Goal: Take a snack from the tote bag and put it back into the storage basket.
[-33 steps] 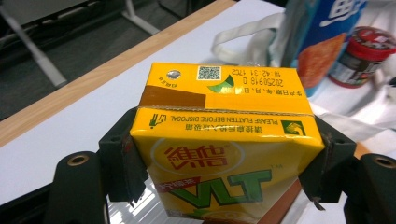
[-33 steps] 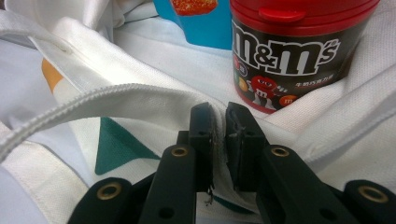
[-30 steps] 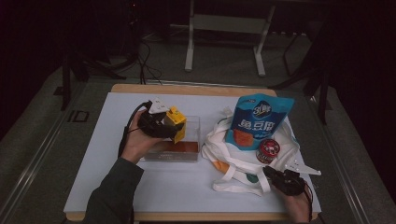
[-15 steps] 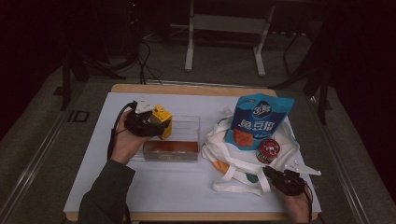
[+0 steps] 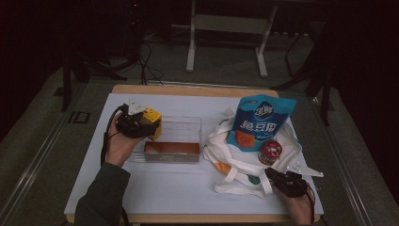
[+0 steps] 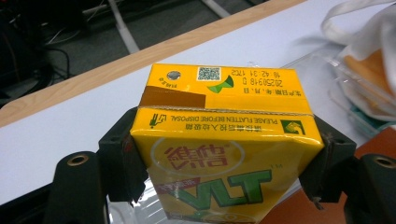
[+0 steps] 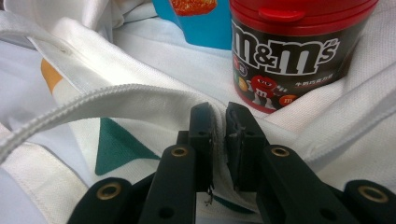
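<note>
High view: my left tool [image 5: 149, 123] pinches the yellow drink box [image 5: 154, 121] over the clear tray [image 5: 188, 123]; right tool [image 7: 218, 122] pinches the white bag [image 7: 140, 100] w/ the candy tub [image 7: 299, 46].

I see a yellow drink carton [image 6: 224, 154] with green lettering and a brown patch on top. White tote bag [image 7: 140, 100] carries teal and orange shapes. Blue snack pouch [image 5: 263, 120], white print. Candy tub [image 7: 294, 51]: dark brown, red lid. Table [image 5: 188, 188] white, wooden edge.
</note>
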Tool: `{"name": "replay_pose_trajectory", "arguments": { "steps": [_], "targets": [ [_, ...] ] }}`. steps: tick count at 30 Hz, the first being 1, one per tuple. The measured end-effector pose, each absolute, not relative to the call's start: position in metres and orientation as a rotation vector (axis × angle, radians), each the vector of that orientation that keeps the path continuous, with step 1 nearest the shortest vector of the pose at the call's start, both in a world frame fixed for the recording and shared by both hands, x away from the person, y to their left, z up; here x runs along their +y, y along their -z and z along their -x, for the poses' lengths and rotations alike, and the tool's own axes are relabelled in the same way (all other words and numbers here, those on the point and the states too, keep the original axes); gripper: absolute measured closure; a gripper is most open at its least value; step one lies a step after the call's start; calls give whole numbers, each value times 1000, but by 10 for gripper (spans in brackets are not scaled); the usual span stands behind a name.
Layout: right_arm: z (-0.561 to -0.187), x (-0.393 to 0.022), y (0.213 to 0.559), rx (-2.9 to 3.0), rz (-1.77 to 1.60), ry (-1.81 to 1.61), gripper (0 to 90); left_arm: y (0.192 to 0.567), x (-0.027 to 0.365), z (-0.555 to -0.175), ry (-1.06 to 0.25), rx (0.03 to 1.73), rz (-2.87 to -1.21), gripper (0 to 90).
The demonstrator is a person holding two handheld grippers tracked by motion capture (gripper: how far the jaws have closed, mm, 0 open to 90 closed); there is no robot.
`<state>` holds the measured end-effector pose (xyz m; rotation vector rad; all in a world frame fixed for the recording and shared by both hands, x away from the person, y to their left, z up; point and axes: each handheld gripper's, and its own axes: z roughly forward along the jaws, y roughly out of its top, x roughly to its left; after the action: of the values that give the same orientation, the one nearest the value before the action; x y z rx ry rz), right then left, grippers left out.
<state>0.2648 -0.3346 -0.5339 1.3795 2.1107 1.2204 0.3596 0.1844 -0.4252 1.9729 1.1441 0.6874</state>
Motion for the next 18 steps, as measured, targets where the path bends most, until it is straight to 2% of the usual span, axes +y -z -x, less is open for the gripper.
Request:
{"name": "replay_pose_trajectory", "arguments": {
  "steps": [10, 18],
  "targets": [
    [-265, -335, 534, 2110, -1380, -1222, 809, 428, 199, -361, -696, 1208, -1909, 286],
    [-265, -335, 534, 2110, -1379, -1221, 809, 444, 202, -362, -683, 1237, -1942, 285]
  ]
}}
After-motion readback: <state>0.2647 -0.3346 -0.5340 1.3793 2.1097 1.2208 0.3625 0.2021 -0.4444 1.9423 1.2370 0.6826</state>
